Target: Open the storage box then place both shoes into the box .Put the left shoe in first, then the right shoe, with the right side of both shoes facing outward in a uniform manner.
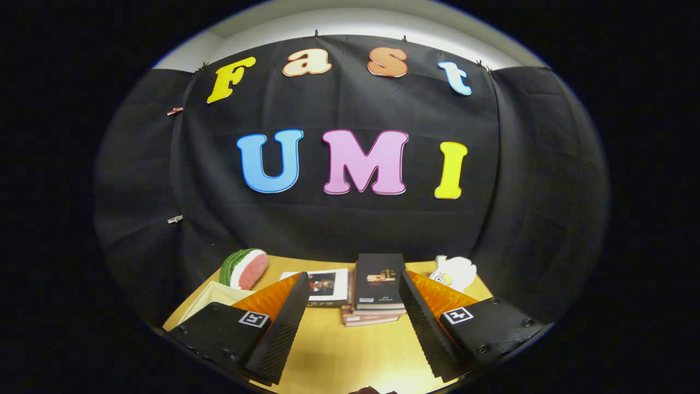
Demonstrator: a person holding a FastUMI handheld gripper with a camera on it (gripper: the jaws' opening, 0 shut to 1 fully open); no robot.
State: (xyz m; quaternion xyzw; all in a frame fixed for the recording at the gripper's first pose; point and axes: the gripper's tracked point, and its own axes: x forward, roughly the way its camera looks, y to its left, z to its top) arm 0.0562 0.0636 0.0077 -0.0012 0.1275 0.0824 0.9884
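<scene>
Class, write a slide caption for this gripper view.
Open gripper above the table, books and watermelon slice beyond its fingers.

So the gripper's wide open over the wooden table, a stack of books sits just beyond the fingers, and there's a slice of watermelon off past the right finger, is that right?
One thing is off: the watermelon slice lies beyond the left finger, not the right. The gripper view shows it. The rest stands: the gripper is wide open over the wooden table, and the stack of books sits just beyond the fingers.
</scene>
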